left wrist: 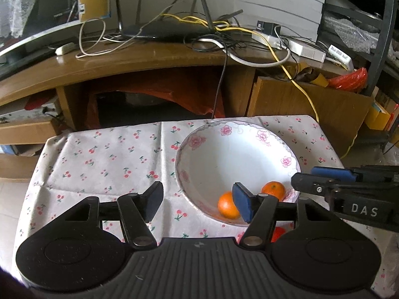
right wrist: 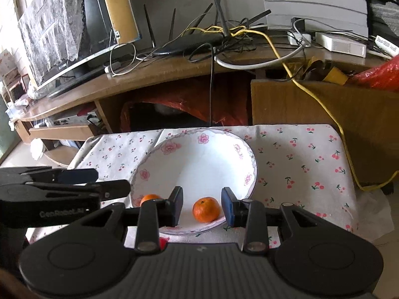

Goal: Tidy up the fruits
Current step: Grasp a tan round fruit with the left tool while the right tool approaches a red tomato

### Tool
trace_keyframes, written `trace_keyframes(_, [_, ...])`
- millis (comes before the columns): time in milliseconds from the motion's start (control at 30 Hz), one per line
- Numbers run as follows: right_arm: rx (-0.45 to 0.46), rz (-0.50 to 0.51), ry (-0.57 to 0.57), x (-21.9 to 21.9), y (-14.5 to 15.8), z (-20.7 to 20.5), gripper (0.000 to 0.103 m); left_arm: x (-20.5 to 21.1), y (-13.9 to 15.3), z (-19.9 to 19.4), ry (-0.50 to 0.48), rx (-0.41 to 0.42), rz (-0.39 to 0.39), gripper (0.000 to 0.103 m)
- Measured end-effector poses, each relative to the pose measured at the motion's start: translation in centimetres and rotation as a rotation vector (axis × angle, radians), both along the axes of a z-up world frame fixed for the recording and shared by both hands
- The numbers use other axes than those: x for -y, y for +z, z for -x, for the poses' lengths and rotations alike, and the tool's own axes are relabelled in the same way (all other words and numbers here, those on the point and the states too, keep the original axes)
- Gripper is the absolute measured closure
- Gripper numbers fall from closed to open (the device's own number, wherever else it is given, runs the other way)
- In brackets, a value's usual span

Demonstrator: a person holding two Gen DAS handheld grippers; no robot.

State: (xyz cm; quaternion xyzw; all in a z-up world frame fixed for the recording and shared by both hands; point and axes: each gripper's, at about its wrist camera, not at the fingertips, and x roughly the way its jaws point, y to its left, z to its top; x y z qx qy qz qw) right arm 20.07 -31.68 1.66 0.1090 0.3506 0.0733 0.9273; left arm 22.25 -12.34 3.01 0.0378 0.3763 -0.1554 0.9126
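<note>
Here one orange [right wrist: 206, 209] sits in the bowl [right wrist: 251, 159], between the spread right gripper [right wrist: 202, 205].

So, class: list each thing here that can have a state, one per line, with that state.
left gripper: open, empty, beside the bowl
right gripper: open, nothing gripped, one orange between its fingers
bowl: upright on the cloth, holding two oranges
oranges: resting loose in the bowl, unpeeled
</note>
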Motion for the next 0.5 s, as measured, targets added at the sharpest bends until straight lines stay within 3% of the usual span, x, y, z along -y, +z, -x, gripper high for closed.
trace_keyframes(500, [-0.004, -0.02, -0.014, -0.4, 1.6, 4.5, 0.055, -2.5, 1.9, 4.7, 0.015, 0.004, 0.052, 0.032])
